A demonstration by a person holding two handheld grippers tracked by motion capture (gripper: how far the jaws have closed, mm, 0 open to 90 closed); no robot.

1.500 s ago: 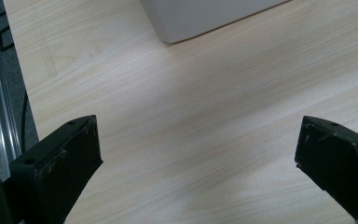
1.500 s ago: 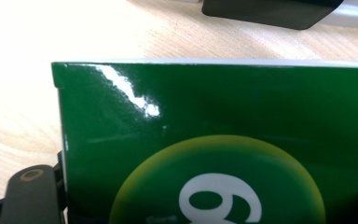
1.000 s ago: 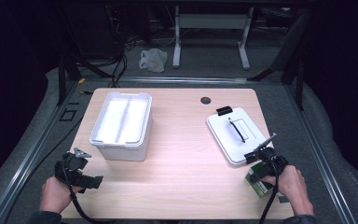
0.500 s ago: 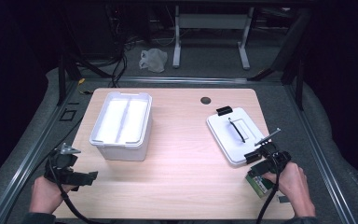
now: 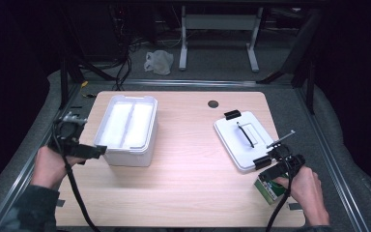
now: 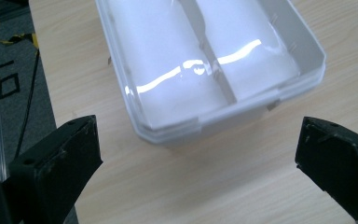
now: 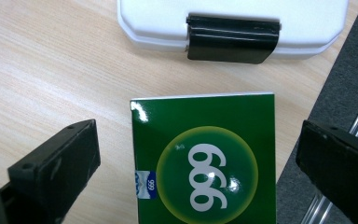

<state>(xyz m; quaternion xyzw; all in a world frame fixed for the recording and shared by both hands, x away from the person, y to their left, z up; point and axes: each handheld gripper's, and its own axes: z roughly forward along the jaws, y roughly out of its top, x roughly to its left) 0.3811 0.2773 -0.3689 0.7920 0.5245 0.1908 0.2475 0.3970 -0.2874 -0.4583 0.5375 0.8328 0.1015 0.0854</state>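
Observation:
A white two-compartment bin (image 5: pixel 125 128) stands on the left half of the wooden table (image 5: pixel 193 145). My left gripper (image 5: pixel 84 147) hovers at the bin's near left corner, open. In the left gripper view the bin (image 6: pixel 205 70) lies ahead of the wide-apart jaws of the left gripper (image 6: pixel 198 140), with nothing between them. A green box marked 999 (image 5: pixel 267 189) lies at the table's right front. My right gripper (image 5: pixel 270 169) stands open just above it. In the right gripper view the green box (image 7: pixel 205 163) lies between the spread jaws of the right gripper (image 7: pixel 198 149), which do not touch it.
A white lid (image 5: pixel 244 137) with black clips lies flat just beyond the green box; its near clip (image 7: pixel 233 37) sits close ahead of the box. A round hole (image 5: pixel 213 104) marks the table's far edge. Grey floor and metal rails border both sides.
My left gripper has moved forward along the table's left edge, up to the bin's near corner. The right gripper has barely shifted above the green box.

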